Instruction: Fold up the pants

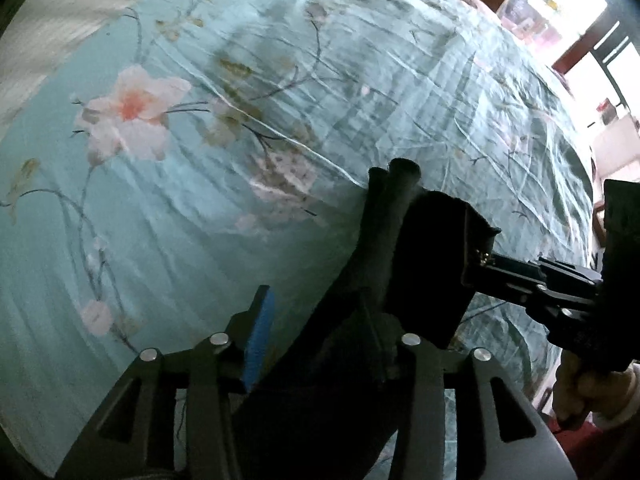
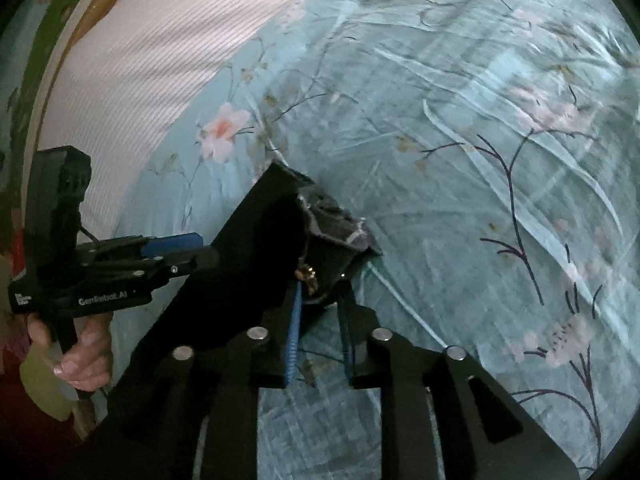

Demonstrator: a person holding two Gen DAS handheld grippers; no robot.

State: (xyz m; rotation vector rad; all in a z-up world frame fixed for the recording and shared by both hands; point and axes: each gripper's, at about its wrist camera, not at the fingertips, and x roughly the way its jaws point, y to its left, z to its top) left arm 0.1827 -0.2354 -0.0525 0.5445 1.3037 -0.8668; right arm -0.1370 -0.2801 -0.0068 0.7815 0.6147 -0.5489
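The black pants (image 1: 380, 248) hang lifted above the bed, held by both grippers. My left gripper (image 1: 316, 320) is shut on a bunched part of the dark fabric, which covers the right finger; the blue pad of the left finger (image 1: 260, 336) shows. My right gripper (image 2: 320, 300) is shut on the waistband corner of the pants (image 2: 260, 240), near a small brass button (image 2: 306, 274). The right gripper also shows in the left wrist view (image 1: 480, 258), gripping the cloth's edge. The left gripper shows in the right wrist view (image 2: 200, 254), pinching the fabric.
A teal bedsheet with pink flowers (image 1: 200, 160) covers the bed below, also in the right wrist view (image 2: 480, 160). A white ribbed cloth (image 2: 160, 40) lies at the far left of the bed. A bright window and wooden furniture (image 1: 580, 20) stand beyond the bed.
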